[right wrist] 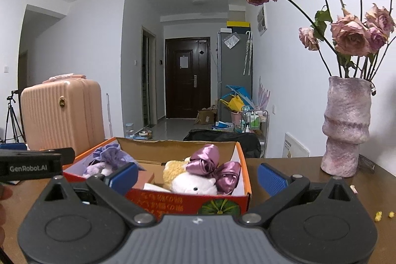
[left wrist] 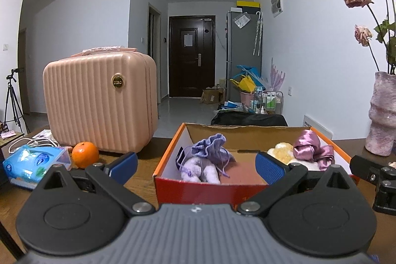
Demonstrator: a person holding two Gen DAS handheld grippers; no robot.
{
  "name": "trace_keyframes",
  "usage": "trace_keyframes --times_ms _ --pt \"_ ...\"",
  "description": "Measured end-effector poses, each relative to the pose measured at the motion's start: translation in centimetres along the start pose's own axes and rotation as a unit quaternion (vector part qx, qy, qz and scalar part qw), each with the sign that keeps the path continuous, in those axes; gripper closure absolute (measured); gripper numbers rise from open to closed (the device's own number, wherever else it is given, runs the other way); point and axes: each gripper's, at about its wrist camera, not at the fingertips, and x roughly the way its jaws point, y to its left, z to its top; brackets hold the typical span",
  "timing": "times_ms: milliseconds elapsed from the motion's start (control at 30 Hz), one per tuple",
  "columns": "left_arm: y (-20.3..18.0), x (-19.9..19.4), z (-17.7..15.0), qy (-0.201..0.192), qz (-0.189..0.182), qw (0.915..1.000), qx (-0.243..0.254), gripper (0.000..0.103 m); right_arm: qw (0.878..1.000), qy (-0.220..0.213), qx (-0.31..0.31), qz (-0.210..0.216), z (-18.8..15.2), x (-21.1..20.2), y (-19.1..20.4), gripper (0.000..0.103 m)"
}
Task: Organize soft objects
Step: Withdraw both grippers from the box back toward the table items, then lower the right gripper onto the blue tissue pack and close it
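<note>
An open orange cardboard box (left wrist: 170, 155) (right wrist: 243, 170) stands on the brown table. Inside, at its left, lie a lilac knitted pouch (left wrist: 212, 147) (right wrist: 109, 155) and a pale purple plush (left wrist: 200, 171). At its right lies a white and cream plush (right wrist: 190, 183) (left wrist: 281, 152) with a shiny pink bow (right wrist: 212, 167) (left wrist: 311, 149). My left gripper (left wrist: 196, 168) is open and empty, just in front of the box. My right gripper (right wrist: 198, 177) is open and empty, in front of the box's right half.
A pink hard case (left wrist: 101, 100) (right wrist: 61, 113) stands at the left. An orange (left wrist: 85, 154) and a blue tissue pack (left wrist: 32, 163) lie before it. A pink vase of dried roses (right wrist: 346, 130) (left wrist: 382, 115) stands at the right. Small yellow crumbs (right wrist: 378, 215) lie on the table.
</note>
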Motion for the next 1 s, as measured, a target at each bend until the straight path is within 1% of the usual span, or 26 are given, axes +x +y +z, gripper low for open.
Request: trace_keyframes --times_ms 167,333,600,1000 --pt "0.4 -1.9 -0.4 0.001 -0.005 1.0 -0.001 0.0 1.0 -0.005 0.001 0.0 -0.5 -2.1 0.3 0.0" --pt "1.0 -3.5 -1.0 0.003 -0.008 1.0 0.001 0.0 1.0 0.0 0.002 0.0 -1.2 -3.6 0.6 0.0" --pt "1.9 -5.9 -1.9 0.008 -0.013 0.9999 0.003 0.0 1.0 -0.001 -0.008 0.002 -2.1 -6.3 1.2 0.0" --pt "2.6 -9.8 -3.1 0.012 -0.033 0.9992 0.017 0.0 1.0 0.005 -0.028 0.011 -3.8 -10.2 2.6 0.0"
